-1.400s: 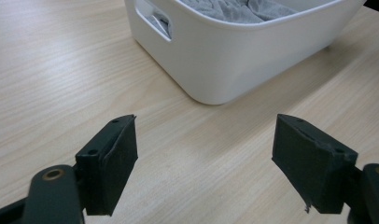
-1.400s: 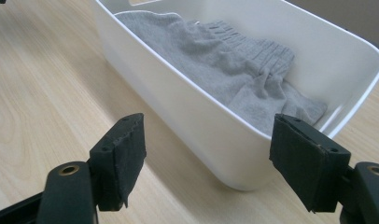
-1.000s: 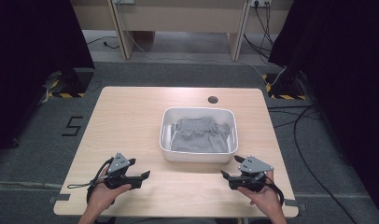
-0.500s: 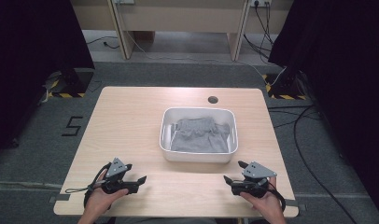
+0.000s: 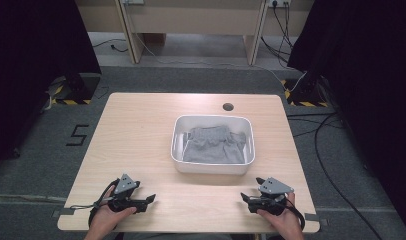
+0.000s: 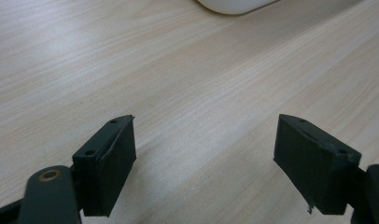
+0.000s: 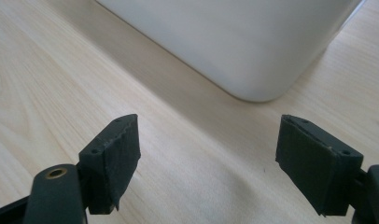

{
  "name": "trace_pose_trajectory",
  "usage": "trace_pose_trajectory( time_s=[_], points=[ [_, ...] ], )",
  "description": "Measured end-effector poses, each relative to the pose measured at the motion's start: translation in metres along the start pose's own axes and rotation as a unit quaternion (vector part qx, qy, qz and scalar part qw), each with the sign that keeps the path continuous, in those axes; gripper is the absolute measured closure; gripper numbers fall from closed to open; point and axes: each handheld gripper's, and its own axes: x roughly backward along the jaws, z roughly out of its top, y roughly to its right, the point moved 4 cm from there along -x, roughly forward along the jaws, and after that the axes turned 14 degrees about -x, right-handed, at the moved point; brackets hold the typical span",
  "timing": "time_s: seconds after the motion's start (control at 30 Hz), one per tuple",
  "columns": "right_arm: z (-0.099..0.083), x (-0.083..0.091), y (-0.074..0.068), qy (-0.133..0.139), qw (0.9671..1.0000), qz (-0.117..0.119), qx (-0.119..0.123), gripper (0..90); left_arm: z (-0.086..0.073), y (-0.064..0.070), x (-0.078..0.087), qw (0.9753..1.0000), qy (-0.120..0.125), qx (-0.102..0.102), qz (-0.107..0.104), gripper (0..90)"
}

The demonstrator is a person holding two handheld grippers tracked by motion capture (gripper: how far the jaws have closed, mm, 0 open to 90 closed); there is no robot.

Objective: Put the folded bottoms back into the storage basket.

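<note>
A white tub (image 5: pixel 211 169) stands at the middle of the wooden table (image 5: pixel 141 135), with a crumpled grey cloth (image 5: pixel 213 145) lying inside it. My left gripper (image 5: pixel 150 199) rests low near the front edge, left of the tub, its jaws pointing right. In the left gripper view it (image 6: pixel 206 158) is open over bare wood, with the tub's corner (image 6: pixel 234 4) at the top. My right gripper (image 5: pixel 244 199) sits near the front right, jaws pointing left. Seen from its own camera, the right gripper (image 7: pixel 208 158) is open and empty, close to the tub's wall (image 7: pixel 234 42).
A round cable hole (image 5: pixel 228 106) lies in the table behind the tub. Cables (image 5: pixel 331 150) trail over the grey floor at the right. A desk frame (image 5: pixel 191 25) stands beyond the far edge. Dark curtains hang at both sides.
Both grippers have drawn back a little toward the table's near edge. Their jaws stay open, and the tub and cloth have not moved.
</note>
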Motion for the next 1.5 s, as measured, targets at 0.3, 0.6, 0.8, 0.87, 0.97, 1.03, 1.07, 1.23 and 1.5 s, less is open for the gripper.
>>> trace_pose_trajectory(
  time_s=[0.3,0.6,0.8,0.87,0.97,1.03,1.07,1.23,1.5],
  points=[
    [-0.013,-0.006,0.004,-0.023,0.9997,0.0,-0.009,22.5,-0.006,0.002,-0.003,0.9997,-0.015,-0.015,0.009,19.3],
    [-0.018,-0.007,0.003,-0.057,0.9982,0.0,-0.017,15.3,-0.006,0.005,-0.005,0.9994,-0.018,-0.026,0.013,13.1],
    [-0.019,-0.007,0.002,-0.07,0.9971,0.024,-0.019,13.6,-0.006,0.006,-0.007,0.9991,-0.027,-0.033,0.006,4.5],
    [-0.019,-0.007,0.002,-0.069,0.9971,0.024,-0.019,13.6,-0.006,0.006,-0.008,0.9991,-0.027,-0.033,0.005,3.6],
    [-0.019,-0.007,0.002,-0.07,0.9971,0.024,-0.018,13.4,-0.006,0.007,-0.008,0.9989,-0.029,-0.036,0.0,1.6],
    [-0.019,-0.007,0.002,-0.069,0.9971,0.024,-0.019,13.4,-0.006,0.007,-0.009,0.9988,-0.03,-0.037,-0.001,0.4],
    [-0.019,-0.007,0.002,-0.069,0.9971,0.024,-0.019,13.4,-0.006,0.007,-0.009,0.9988,-0.03,-0.037,-0.001,0.4],
    [-0.019,-0.007,0.002,-0.07,0.9971,0.024,-0.019,13.1,-0.006,0.007,-0.009,0.9988,-0.03,-0.038,-0.003,0.0],
    [-0.019,-0.007,0.003,-0.07,0.9971,0.024,-0.019,12.8,-0.006,0.007,-0.009,0.9988,-0.031,-0.039,-0.003,0.0]
  ],
)
